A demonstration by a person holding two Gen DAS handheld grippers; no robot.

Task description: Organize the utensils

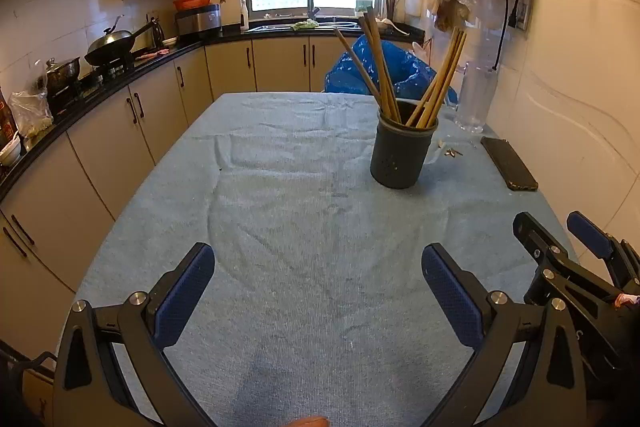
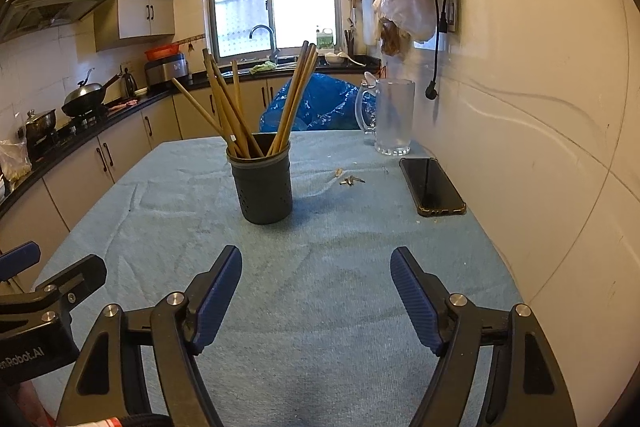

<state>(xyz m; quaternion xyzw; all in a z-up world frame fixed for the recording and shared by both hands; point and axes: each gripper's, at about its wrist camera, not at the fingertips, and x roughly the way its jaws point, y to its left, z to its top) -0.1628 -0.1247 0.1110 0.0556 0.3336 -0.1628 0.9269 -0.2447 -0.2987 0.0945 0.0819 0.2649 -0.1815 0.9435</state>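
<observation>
Chopsticks [image 1: 384, 75] are seen standing in a dark holder [image 1: 402, 151] right of centre in the left wrist view, on a table [image 1: 280, 227] covered with a light blue cloth. A black phone [image 1: 509, 163] is laid at right, near the wall. The left tongs [image 1: 318, 269] are held wide apart at the bottom, with nothing between them; the right tongs [image 1: 560, 227] are partly seen at lower right.

Seen from the right wrist, the holder [image 2: 262, 187] is placed left of centre, a glass pitcher [image 2: 390, 117] behind the phone [image 2: 432, 187]. The right tongs [image 2: 316, 267] are spread open and empty.
</observation>
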